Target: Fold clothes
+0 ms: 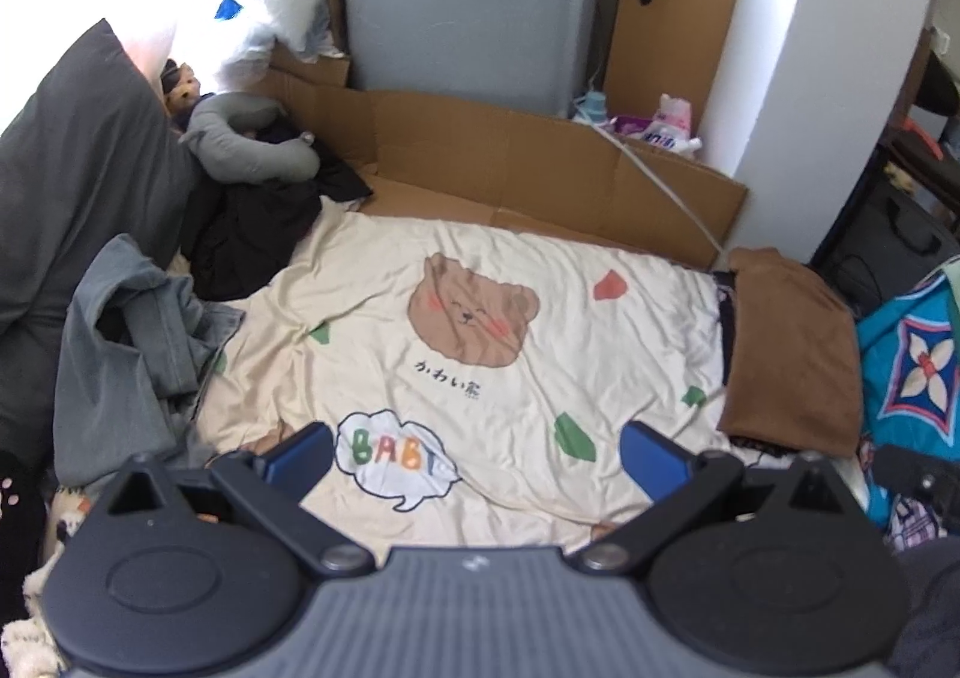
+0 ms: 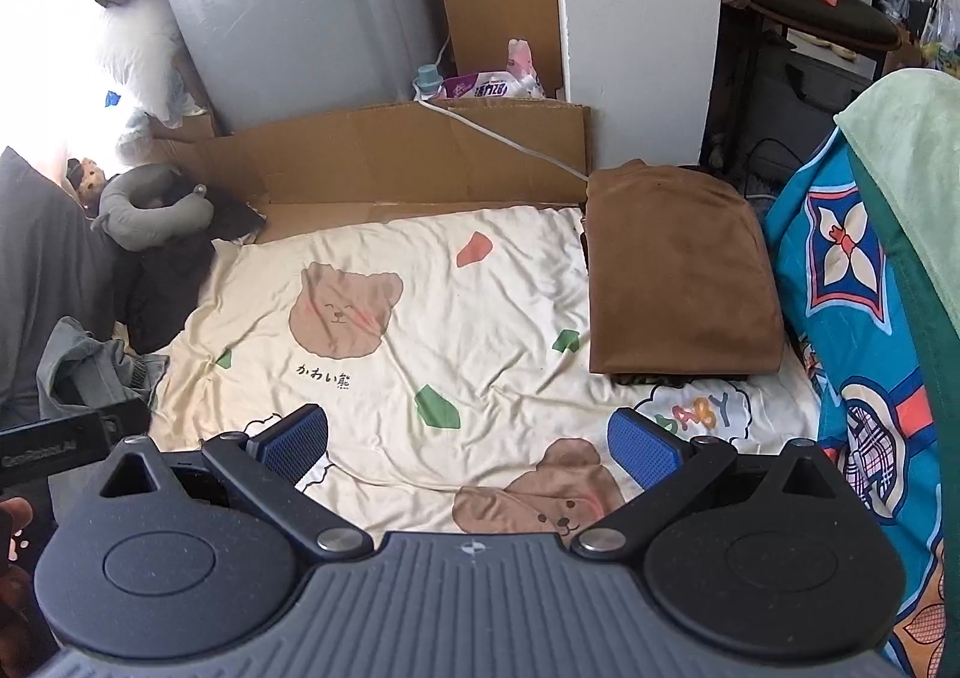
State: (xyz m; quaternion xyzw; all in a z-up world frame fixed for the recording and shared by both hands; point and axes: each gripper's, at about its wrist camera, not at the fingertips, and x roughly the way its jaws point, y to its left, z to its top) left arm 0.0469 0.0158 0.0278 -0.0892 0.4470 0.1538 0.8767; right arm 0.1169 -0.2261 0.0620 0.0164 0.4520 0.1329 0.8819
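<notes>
A folded brown garment [image 1: 786,348] [image 2: 678,270] lies on the right side of the cream bear-print bed sheet [image 1: 480,288] [image 2: 480,288], on top of a dark garment edge. A crumpled grey-green garment [image 1: 132,342] [image 2: 84,366] sits in a heap at the sheet's left edge, with black clothes [image 1: 252,234] [image 2: 168,282] behind it. My left gripper [image 1: 477,453] hovers open over the sheet's near part, nothing between its blue pads. My right gripper [image 2: 468,438] is also open and empty above the sheet, left of the brown garment.
Flattened cardboard [image 1: 510,162] [image 2: 372,156] lines the far edge, with a grey appliance [image 1: 468,0] and a white wall column [image 2: 636,18] behind. A grey neck pillow [image 1: 252,144] and a dark grey pillow [image 1: 78,168] lie at left. A blue patterned blanket [image 2: 852,318] borders the right.
</notes>
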